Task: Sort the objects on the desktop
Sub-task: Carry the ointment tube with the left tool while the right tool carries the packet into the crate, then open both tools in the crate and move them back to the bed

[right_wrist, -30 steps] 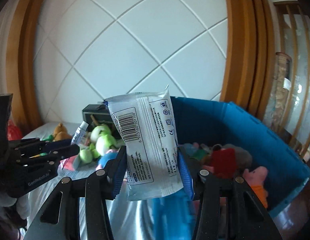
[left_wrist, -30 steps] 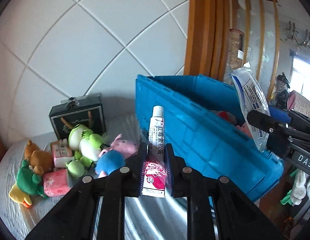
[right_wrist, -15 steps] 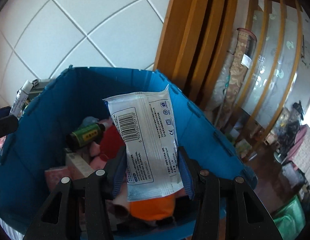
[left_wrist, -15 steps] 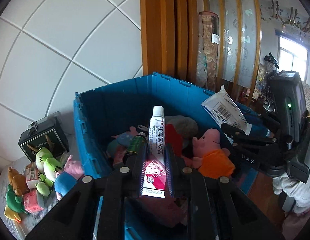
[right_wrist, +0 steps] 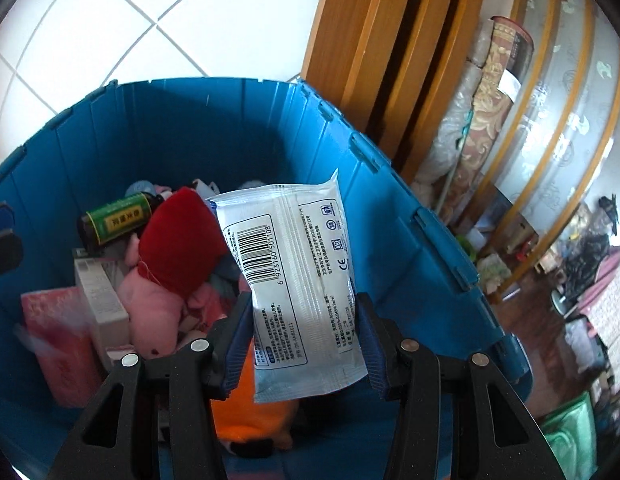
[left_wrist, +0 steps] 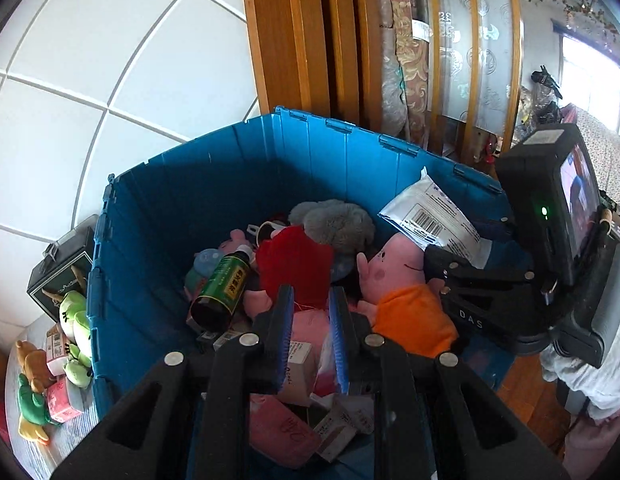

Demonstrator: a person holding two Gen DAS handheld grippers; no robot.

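White film packet [right_wrist: 294,264], gripped across its width near the bottom end, stands up out of my right claw [right_wrist: 304,306]. The blue pads are clenched on its two long edges and the barcode side faces the camera. It reads to me as light and soft, a slick, crinkly wrapper that bows under pressure, so the body is the place to hold it, not the thin sealed ends. Packet and claw hang over the open blue crate [right_wrist: 389,168], above an orange-shirted pig toy [left_wrist: 401,280].

My left claw [left_wrist: 311,300] is over the same crate, closed to its narrowest and holding nothing. Through the slit between its pads I see only the pink boxes lying below.

Beyond them the crate holds a red plush [right_wrist: 178,240], a green bottle [right_wrist: 114,220] on its side and a grey furry toy [left_wrist: 333,220]. Outside its left wall, frog and bear toys [left_wrist: 74,320] wait on the striped bench [left_wrist: 58,444] by a black box [left_wrist: 60,268].
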